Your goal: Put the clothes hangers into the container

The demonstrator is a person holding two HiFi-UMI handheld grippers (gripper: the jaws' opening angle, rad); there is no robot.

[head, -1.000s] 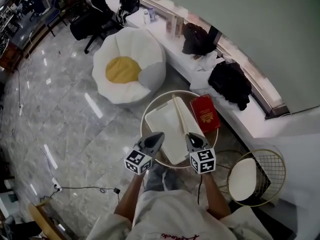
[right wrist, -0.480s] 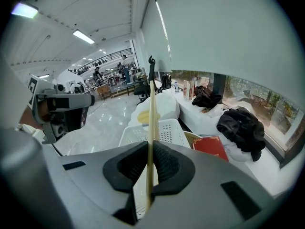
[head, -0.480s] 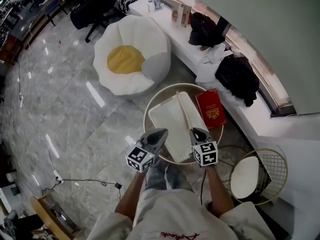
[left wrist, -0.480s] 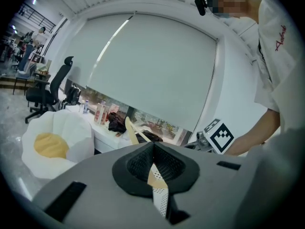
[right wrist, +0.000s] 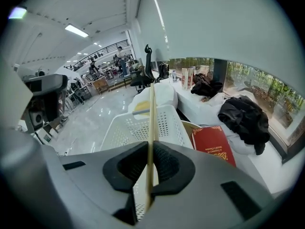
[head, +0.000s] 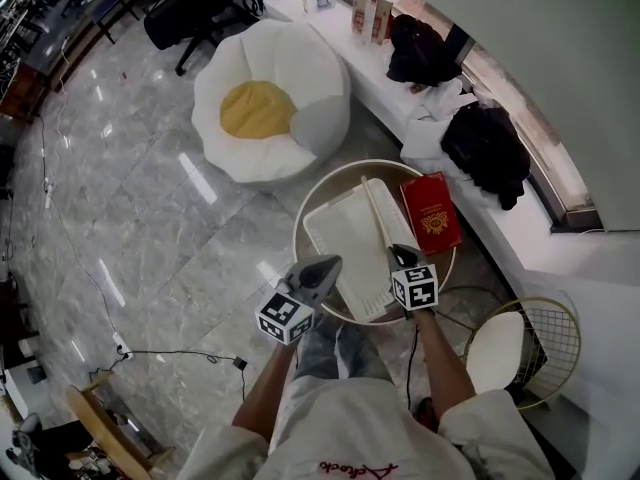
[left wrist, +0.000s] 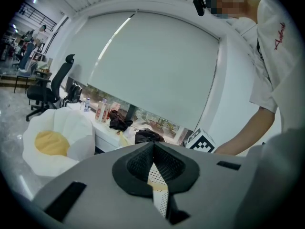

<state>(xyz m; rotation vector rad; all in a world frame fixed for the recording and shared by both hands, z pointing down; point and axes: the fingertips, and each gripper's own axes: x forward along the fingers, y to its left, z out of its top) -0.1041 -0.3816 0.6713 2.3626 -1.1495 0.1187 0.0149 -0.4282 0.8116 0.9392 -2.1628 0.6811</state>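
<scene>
Two grippers are nearest, at the round table's (head: 299, 230) near edge. The left gripper (head: 325, 265) (left wrist: 153, 144) is clenched on nothing, its jaws meeting at the tips. The right gripper (head: 402, 255) (right wrist: 150, 147) grasps a thin wooden hanger (head: 378, 218) (right wrist: 152, 109), which runs away from it along the right side of the white basket (head: 345, 238) (right wrist: 167, 123). A red book (head: 432, 211) (right wrist: 213, 142) lies just right of the basket. Beyond the table are a white beanbag (head: 270, 98) with a yellow centre and black bags (head: 487, 153) on a ledge.

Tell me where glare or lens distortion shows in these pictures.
Head view: white glare streaks on the glossy floor. Left gripper view: strong fisheye bends the blind, and the corners are black. Right gripper view: the same curving, and the ceiling lamp is blown out.
</scene>
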